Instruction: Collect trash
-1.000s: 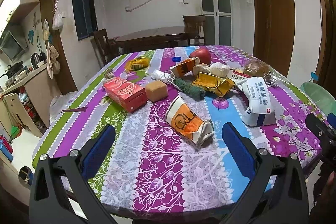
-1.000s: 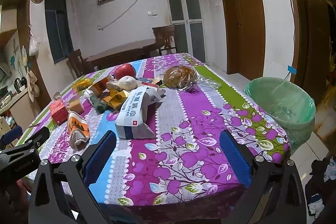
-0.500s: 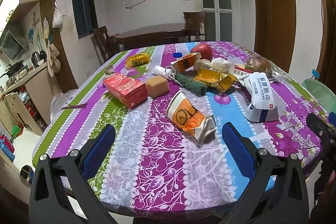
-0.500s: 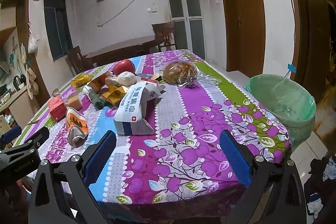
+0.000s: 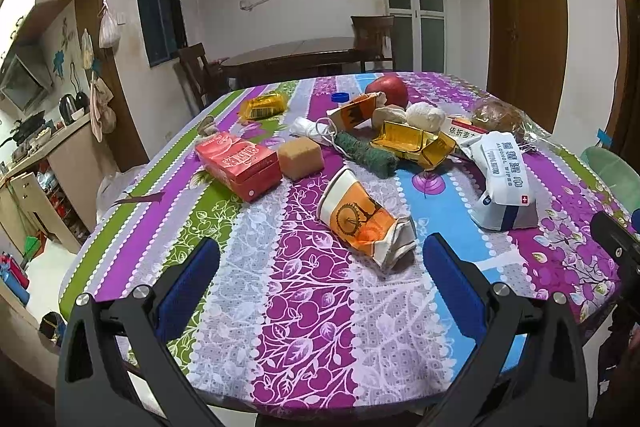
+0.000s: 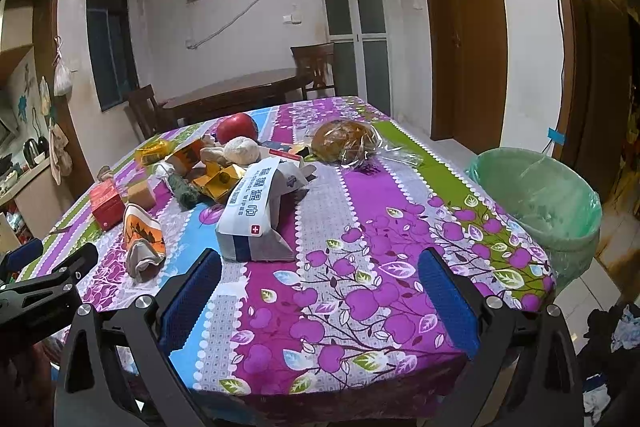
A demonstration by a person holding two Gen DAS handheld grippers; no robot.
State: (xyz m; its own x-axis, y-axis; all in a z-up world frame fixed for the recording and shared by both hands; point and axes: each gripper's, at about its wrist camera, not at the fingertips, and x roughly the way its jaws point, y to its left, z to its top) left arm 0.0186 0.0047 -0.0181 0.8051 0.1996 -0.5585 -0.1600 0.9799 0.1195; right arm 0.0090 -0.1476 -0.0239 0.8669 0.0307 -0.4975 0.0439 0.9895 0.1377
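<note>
Change since earlier frame: both tools carried closer over the counter's near edge; litter itself unmoved.
Crushed paper cup (image 5: pixel 362 219): on its side, on the near middle of the counter, nearest item to the left tool; mouth open toward the far left, base end flattened and creased.
Handling, cup: judged very light, soft, thin-walled; collapses under any pinch, so no care needed for shape; likely to skid on the cloth if nudged.
Hold point, cup: across the flattened base end, where the walls already lie together; round open rim judged less sure.
Wipes pack (image 6: pixel 256 215): soft white and blue pouch, slumped upright just right of the cup; judged heavier, pliable, slick film; best pinched at a folded top seam.
Red carton (image 5: pixel 238 165): stiff box, left of the cup, touching or just beside a tan block (image 5: pixel 300 154).
Farther pile: gold foil tray (image 5: pixel 412 143), green roll (image 5: pixel 366 157), second orange cup (image 5: pixel 354 113), apple (image 5: pixel 387 90), bagged bread (image 6: pixel 346 145); all crowded, several touching.
Left tool (image 5: pixel 320 277): jaws wide apart, nothing between them, low over the near edge, short of the crushed cup.
Right tool (image 6: pixel 320 285): jaws wide apart, nothing held, over the near right part of the counter.
Bin (image 6: pixel 536 199): green-lined, on the floor, just beside the counter's right side.
Counter (image 6: pixel 384 259): covered with a purple floral cloth.
</note>
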